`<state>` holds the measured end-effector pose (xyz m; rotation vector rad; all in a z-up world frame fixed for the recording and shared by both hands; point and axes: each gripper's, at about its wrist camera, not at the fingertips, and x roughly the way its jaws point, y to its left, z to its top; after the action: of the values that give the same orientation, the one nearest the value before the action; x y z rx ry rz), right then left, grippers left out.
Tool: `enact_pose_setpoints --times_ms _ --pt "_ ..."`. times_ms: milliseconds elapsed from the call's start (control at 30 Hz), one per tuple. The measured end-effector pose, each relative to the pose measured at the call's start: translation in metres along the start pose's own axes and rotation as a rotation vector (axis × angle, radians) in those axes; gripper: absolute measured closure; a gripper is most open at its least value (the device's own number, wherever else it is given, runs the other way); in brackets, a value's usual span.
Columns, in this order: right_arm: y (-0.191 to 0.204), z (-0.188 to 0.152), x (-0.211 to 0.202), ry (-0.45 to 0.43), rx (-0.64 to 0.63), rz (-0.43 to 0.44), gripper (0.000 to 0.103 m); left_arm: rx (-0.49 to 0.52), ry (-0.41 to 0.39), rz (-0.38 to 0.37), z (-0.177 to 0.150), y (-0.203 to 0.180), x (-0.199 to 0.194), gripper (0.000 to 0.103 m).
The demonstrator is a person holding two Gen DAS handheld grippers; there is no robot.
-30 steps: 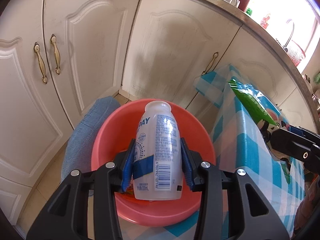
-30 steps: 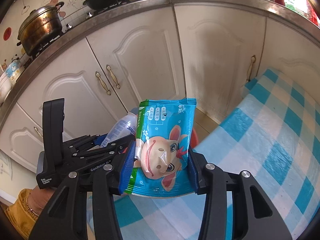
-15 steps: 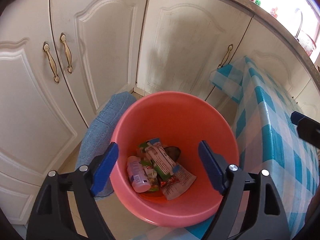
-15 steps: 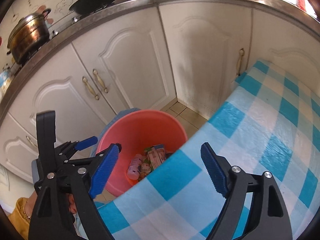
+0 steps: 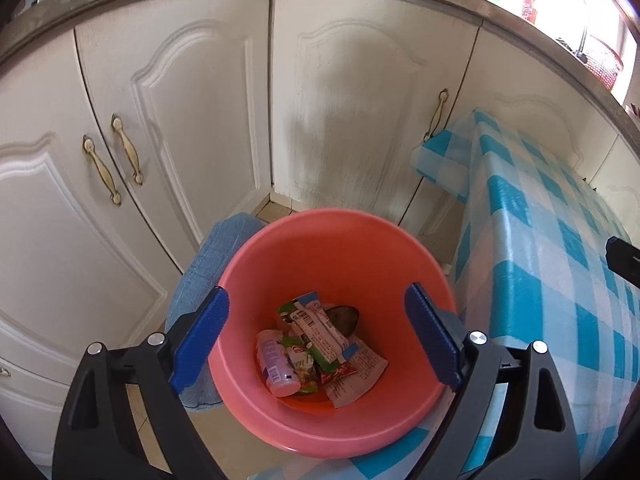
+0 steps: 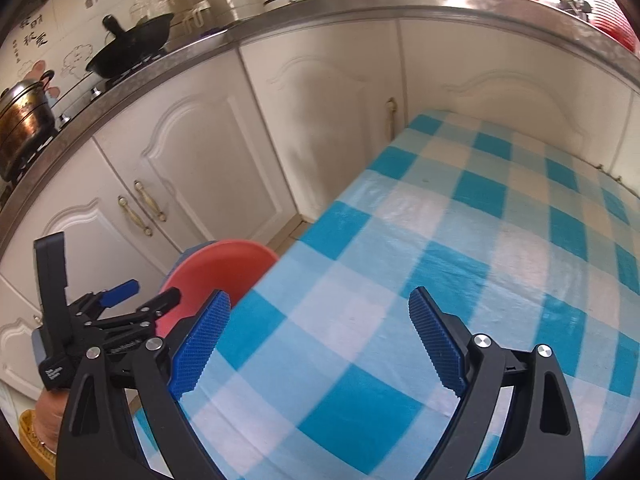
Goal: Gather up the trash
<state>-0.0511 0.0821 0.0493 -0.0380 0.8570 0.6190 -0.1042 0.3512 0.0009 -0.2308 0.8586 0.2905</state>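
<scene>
Now the left claw (image 5: 316, 336) hangs over the pink bucket (image 5: 280, 256), its jaws having just been opening and standing wide with nothing between them. Below it, at the bucket's bottom, lie the trash: a small white bottle (image 5: 276, 362) on its side, green wrappers (image 5: 316, 336) and a crumpled paper (image 5: 356, 376). The right claw (image 6: 318, 338) is likewise spread wide and empty, its jaws just opened, above the blue-checked tabletop (image 6: 460, 220); the bucket's rim peeks out to its left, just beyond the tabletop's edge, beside the left claw.
</scene>
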Motion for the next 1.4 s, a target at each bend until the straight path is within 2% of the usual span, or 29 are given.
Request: enact_pose_setpoints --times_ms 267,400,600,667,733,1067,1400 --pt "-0.034 -0.004 -0.038 -0.089 0.039 -0.138 0.013 0.092 -0.085 -0.042 0.015 -0.048 -0.031 0.012" --pt "-0.051 -0.005 -0.065 -0.141 0.061 -0.208 0.013 0.128 -0.143 -0.097 0.023 -0.078 -0.052 0.012" --pt "-0.075 -0.006 -0.119 -0.259 0.116 -0.308 0.013 0.182 -0.22 -0.18 0.03 -0.124 -0.086 0.012" --pt "-0.08 -0.007 -0.142 -0.312 0.129 -0.346 0.013 0.2 -0.249 -0.206 0.032 -0.14 -0.099 0.006" --pt "-0.084 -0.008 -0.163 -0.361 0.133 -0.384 0.012 0.214 -0.284 -0.226 0.032 -0.155 -0.113 0.005" --pt "-0.089 -0.026 -0.265 -0.567 0.159 -0.605 0.01 0.282 -0.434 -0.355 0.039 -0.226 -0.186 0.004" --pt "-0.088 -0.056 -0.349 -0.745 0.24 -0.726 0.006 0.311 -0.582 -0.413 0.036 -0.271 -0.249 0.004"
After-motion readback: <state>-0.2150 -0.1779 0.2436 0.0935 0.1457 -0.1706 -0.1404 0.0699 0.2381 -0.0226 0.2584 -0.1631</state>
